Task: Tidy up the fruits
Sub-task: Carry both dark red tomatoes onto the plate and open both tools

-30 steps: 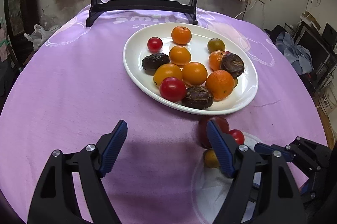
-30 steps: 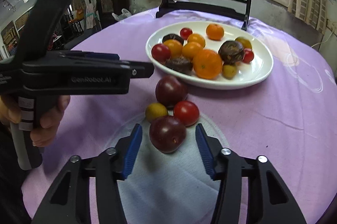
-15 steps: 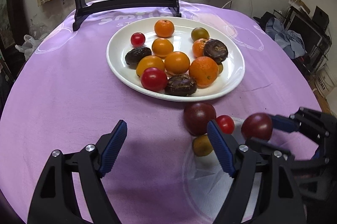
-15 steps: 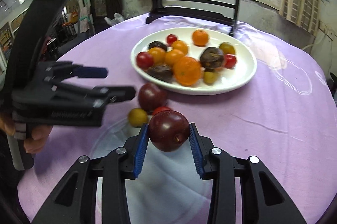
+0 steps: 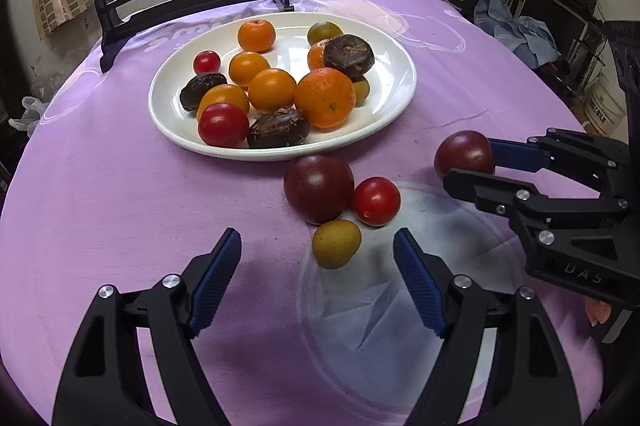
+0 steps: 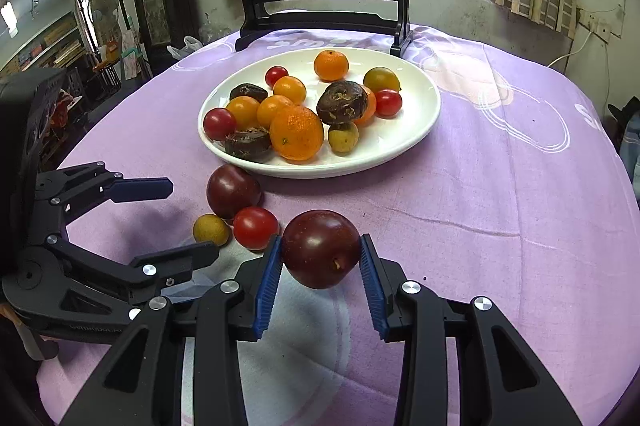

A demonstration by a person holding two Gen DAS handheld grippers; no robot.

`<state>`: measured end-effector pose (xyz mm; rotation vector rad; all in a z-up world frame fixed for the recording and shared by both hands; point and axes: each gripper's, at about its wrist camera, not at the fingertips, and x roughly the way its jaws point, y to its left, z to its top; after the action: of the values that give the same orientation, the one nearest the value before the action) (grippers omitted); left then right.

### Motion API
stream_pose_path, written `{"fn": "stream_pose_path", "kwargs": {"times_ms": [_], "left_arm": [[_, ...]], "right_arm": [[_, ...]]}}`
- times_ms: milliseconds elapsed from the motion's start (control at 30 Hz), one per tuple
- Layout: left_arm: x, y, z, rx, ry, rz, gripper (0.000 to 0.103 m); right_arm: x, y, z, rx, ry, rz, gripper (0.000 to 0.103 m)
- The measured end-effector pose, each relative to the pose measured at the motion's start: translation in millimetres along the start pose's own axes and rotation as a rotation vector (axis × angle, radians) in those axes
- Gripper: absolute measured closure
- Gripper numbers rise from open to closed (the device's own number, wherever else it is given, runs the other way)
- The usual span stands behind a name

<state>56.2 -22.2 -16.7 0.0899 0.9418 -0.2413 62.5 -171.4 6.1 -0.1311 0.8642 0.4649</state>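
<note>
The right gripper (image 6: pixel 321 258) is pinching a dark purple plum (image 6: pixel 321 249) between its blue pads, one pad on each flank, with the fruit lifted off the purple tablecloth (image 6: pixel 500 194) above the near part of the table. The white plate (image 6: pixel 420 130), already carrying oranges, small red tomatoes and dark wrinkled fruits, lies ahead of that gripper and a little to its left, toward the far edge of the table, so the line the plum has to travel runs forward along the fingers. The plum is close to round (its stem dimple faces the camera), so it has no long axis to square up. Judging from this, the carry to the plate is the step in hand, and the right hand is the one placed for it. The left gripper (image 5: pixel 318 280) hangs with its jaws spread wide and nothing between them, low over the near edge of the table. Just ahead of it, short of the plate's near rim, sit three loose fruits close together: a second dark plum (image 5: pixel 319 188), a red tomato (image 5: pixel 376 201) and a small olive-yellow fruit (image 5: pixel 337 243), the last being nearest the left gripper's opening and probably its next pick.
</note>
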Motion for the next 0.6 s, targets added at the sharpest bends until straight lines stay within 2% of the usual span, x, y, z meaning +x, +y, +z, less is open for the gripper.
{"fn": "stream_pose_path", "kwargs": {"times_ms": [200,333,433,533,600], "left_arm": [[8.5,7.1,1.3,-0.068,0.02,-0.035,0.028],[3.6,12.5,4.8,-0.118,-0.003,-0.092,0.031],[3.8,20.7,9.5,-0.196,-0.005,-0.148,0.032],[10.7,25.7,16.0,-0.274,0.021,-0.184,0.04],[18.8,24.4,20.7,-0.295,0.046,-0.172,0.045]], "right_arm": [[-2.0,1.1,1.0,0.0,-0.004,0.008,0.064],[-5.7,2.2,1.8,-0.002,-0.014,0.015,0.064],[-6.5,2.6,2.1,0.0,-0.016,0.019,0.064],[-6.0,2.9,1.6,0.002,-0.012,0.023,0.064],[-6.6,2.7,1.4,0.005,-0.013,0.025,0.064]]}}
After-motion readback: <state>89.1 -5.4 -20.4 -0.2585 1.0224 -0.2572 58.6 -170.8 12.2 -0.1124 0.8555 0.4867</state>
